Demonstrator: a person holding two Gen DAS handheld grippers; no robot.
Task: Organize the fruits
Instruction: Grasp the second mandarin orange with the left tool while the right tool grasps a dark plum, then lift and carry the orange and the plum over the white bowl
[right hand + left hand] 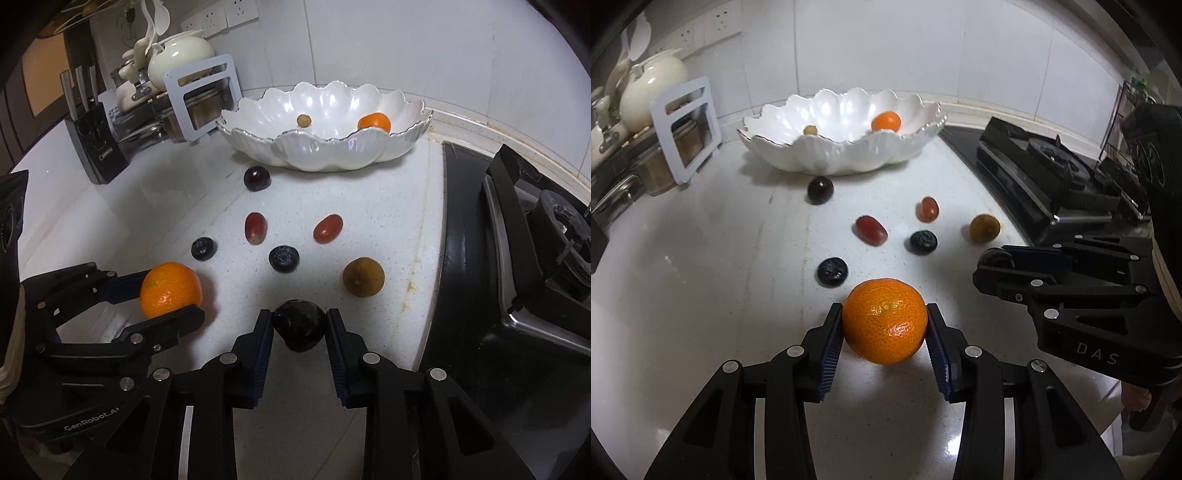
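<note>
My left gripper [884, 314] is shut on a mandarin orange [884, 321] that rests on the white counter, a pad pressing each side. It also shows at the left of the right wrist view as the left gripper [171, 295] around that orange [170, 288]. My right gripper [299, 318] is shut on a dark round fruit [299, 326] on the counter, and appears from the side as the right gripper [993, 264]. A white scalloped bowl [842, 142] at the back holds another orange [885, 121] and a small yellowish fruit [810, 130].
Loose on the counter lie a dark grape [820, 189], two red grapes [871, 230], two blueberries [923, 242] and a brownish-green fruit [984, 228]. A black gas stove [1052, 173] borders the right. A dish rack [199, 107] and knife block [96, 151] stand at the left.
</note>
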